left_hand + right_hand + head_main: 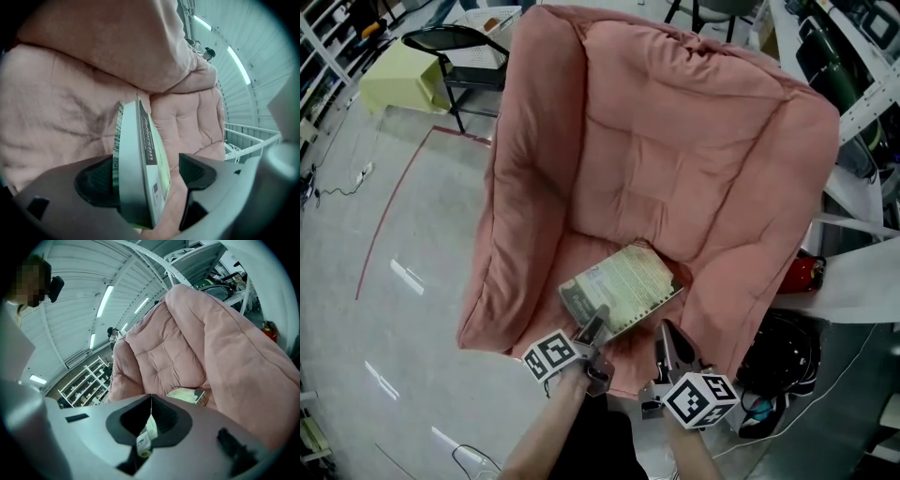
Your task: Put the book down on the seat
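Pink padded armchair (675, 159), soft quilted fabric, fills most of the head view. Big back cushion, thick arms on both sides, seat sunk low between them. Book (623, 286) lies on the seat cushion near its front edge, pale green cover up, dark spine toward the person.

Left gripper (598, 323) is at the book's near corner with its jaws wide apart. In the left gripper view the book's edge stands between them, close against one pad, with a clear gap to the other pad. It's not squeezed. Right gripper (667, 330) is just beside the left one, over the front of the seat, jaw tips closed together and touching nothing. The book shows beyond it in its own view.

Floor (412, 309) is grey and glossy with light glare. A thin red line (389, 220) is marked across it left of the chair, and cables trail at the far left. A yellow box (398, 80) and a black-framed chair (455, 42) sit behind the armchair at upper left. A red fire extinguisher (802, 272) is near the chair's right side, and a black bag (783, 352) lies on the floor below it. White frame bars run at the right edge. The right gripper view shows a hall with a ribbed ceiling, long strip lights (104, 301) and white storage shelves (86, 380) far back.
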### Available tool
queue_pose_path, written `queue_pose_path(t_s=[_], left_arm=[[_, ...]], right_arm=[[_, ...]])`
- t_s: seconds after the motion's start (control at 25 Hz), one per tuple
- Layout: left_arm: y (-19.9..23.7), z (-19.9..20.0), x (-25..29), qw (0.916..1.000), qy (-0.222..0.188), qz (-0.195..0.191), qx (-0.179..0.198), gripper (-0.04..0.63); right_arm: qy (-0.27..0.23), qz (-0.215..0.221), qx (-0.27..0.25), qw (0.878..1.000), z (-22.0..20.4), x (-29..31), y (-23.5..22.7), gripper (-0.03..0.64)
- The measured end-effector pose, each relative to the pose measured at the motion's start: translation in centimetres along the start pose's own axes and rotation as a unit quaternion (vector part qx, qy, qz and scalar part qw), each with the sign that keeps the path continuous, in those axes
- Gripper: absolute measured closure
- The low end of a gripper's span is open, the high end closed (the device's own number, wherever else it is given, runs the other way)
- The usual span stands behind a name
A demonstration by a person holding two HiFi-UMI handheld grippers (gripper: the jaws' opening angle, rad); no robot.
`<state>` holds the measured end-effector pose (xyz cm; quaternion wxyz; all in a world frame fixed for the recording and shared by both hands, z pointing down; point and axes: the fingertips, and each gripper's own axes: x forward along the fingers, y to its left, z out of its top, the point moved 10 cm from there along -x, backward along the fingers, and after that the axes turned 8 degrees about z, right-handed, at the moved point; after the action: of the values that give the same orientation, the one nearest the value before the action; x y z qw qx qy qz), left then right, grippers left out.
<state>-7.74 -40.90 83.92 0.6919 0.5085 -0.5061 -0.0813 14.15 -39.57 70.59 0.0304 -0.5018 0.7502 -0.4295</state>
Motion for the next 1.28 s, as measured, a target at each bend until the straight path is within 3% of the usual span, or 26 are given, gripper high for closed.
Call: queue_pose_path(t_s=[0.48, 0.72, 0.8, 0.88, 0.92, 1.12, 1.28], left_arm=[[-1.3, -0.8, -5.6, 0.9994, -0.018, 0.01, -0.027, 0.204], [-4.3, -1.1, -8.0, 0.9989, -0.012, -0.046, -0.002, 0.207], [-5.5, -1.1, -8.9, 0.9984, -0.018, -0.051, 0.017, 0.251], [-6.9, -0.9, -9.7, 0.9972, -0.029, -0.049, 0.048, 0.408], [-7.6, -0.8, -10.1, 0.9959, -0.032, -0.053, 0.065, 0.438], [-11.4, -0.8, -12.3, 0.9862, -0.036, -0.07, 0.146, 0.553], [-15.0, -1.4, -14.1, 0.9706, -0.03, -0.082, 0.224, 0.584]], right_arm=[[0.007, 0.021, 0.0, 1.0, 1.3, -1.9, 3.5, 0.604], [0.019, 0.031, -0.011, 0.999, 2.1, -3.1, 5.5, 0.604], [0.023, 0.033, -0.014, 0.999, 2.3, -3.6, 6.2, 0.604], [0.025, 0.034, -0.016, 0.999, 2.7, -4.0, 6.7, 0.604], [0.025, 0.034, -0.016, 0.999, 2.9, -4.2, 6.9, 0.604], [0.022, 0.033, -0.024, 0.999, 4.1, -5.4, 8.4, 0.604], [0.014, 0.031, -0.031, 0.999, 5.6, -6.5, 9.7, 0.604]])
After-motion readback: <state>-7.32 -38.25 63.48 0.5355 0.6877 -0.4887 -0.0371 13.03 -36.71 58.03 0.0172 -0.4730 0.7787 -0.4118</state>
